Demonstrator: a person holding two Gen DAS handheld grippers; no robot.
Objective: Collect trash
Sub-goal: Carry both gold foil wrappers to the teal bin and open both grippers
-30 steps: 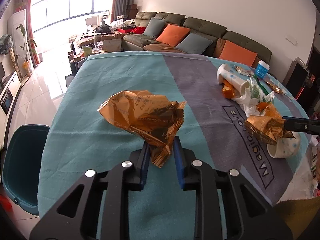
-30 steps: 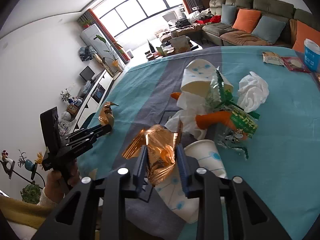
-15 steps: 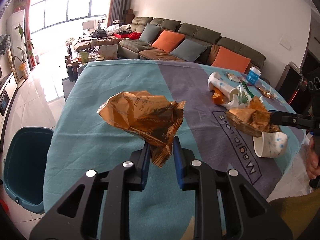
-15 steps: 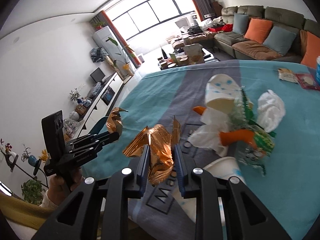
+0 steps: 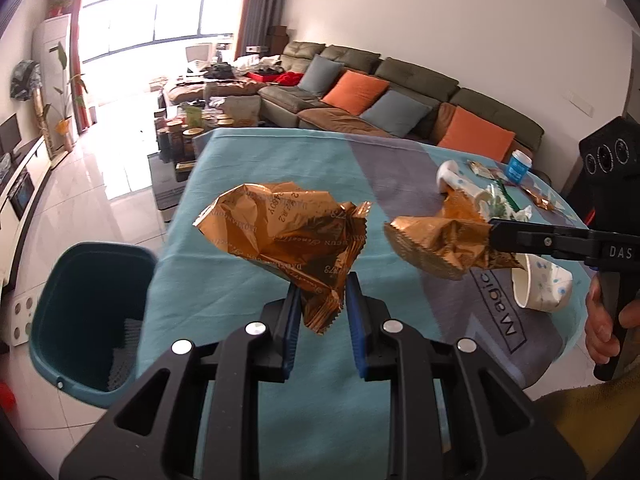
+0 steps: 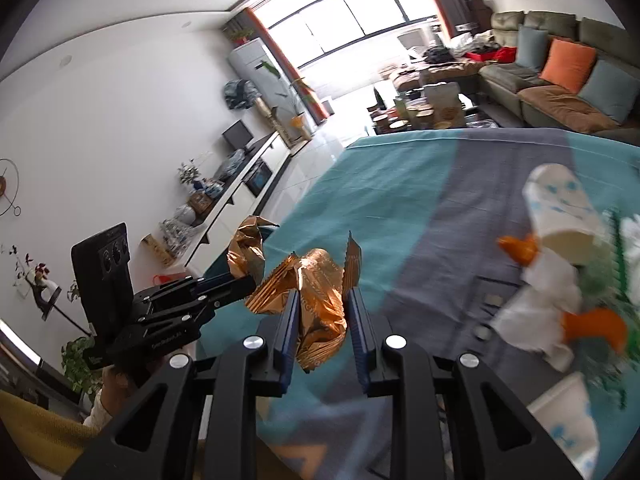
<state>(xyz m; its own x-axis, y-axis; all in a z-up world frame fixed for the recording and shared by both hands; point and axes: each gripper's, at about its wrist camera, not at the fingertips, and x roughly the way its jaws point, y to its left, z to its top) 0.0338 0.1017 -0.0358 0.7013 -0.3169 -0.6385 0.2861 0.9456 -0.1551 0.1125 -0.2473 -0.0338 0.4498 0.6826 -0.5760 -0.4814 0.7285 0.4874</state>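
Note:
My left gripper [image 5: 320, 284] is shut on a crumpled gold foil wrapper [image 5: 288, 232], held in the air over the near edge of the teal tablecloth [image 5: 248, 168]. My right gripper [image 6: 322, 300] is shut on a second gold wrapper [image 6: 320, 284]. In the left wrist view the right gripper [image 5: 490, 236] reaches in from the right, its wrapper [image 5: 440, 240] close beside mine. In the right wrist view the left gripper [image 6: 248, 284] stands at the left with its wrapper [image 6: 246, 248]. A teal bin [image 5: 92, 312] stands on the floor, left of the table.
More trash lies on the table's right side: a tipped paper cup [image 5: 540, 284], another cup [image 6: 560, 208], white tissue [image 6: 548, 296], orange scraps and green packaging. A blue cup [image 5: 519, 165] stands at the far edge. A sofa lies behind the table, and a person's hand [image 5: 600, 320] grips the right handle.
Both grippers have drawn back from the table with their wrappers. The right one has swung left, close to the left one's wrapper. The bin shows more fully.

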